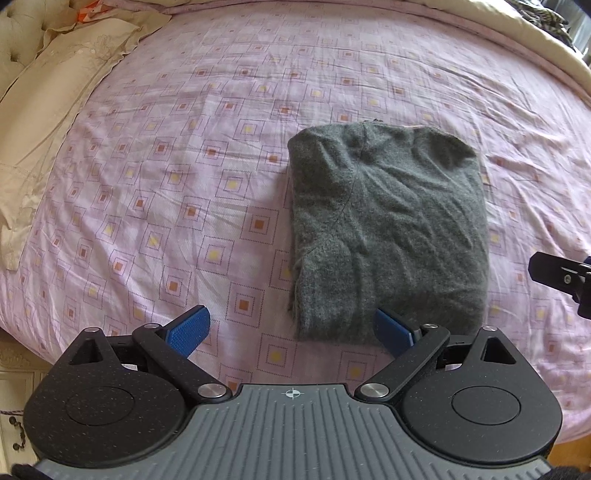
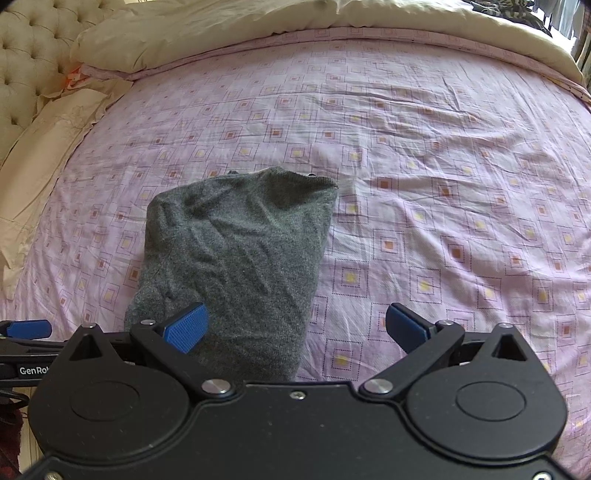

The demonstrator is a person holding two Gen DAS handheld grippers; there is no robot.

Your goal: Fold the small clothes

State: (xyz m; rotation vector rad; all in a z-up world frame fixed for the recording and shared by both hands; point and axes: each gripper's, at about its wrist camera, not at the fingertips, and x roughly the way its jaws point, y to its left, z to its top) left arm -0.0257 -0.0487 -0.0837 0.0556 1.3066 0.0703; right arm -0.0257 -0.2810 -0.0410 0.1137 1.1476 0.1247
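At the far left, a tufted cream headboard [image 2: 26, 55] stands behind a cream pillow [image 1: 55, 96] that lies along the left edge of the bed. The bed is covered by a pink sheet [image 1: 155, 155] printed with small squares in yellow and orange, creased in places.

The left gripper [image 1: 291, 330] hovers low over the near edge of the bed with its 2 blue-padded fingers [image 1: 190, 330] spread wide, holding nothing. Its right finger sits just beside the near corner of the grey sweater [image 1: 388, 229]; whether it touches the knit cannot be told.

The grey sweater lies folded into a compact rectangle on the sheet, slightly right of centre in the left wrist view, its surface rumpled and a frayed edge along its left side.

The right gripper [image 2: 297, 328] is also wide open and empty. In its own view, its left finger overlaps the sweater's near end, and its right finger is over bare sheet. A cream duvet [image 2: 258, 26] is bunched along the far side of the bed.
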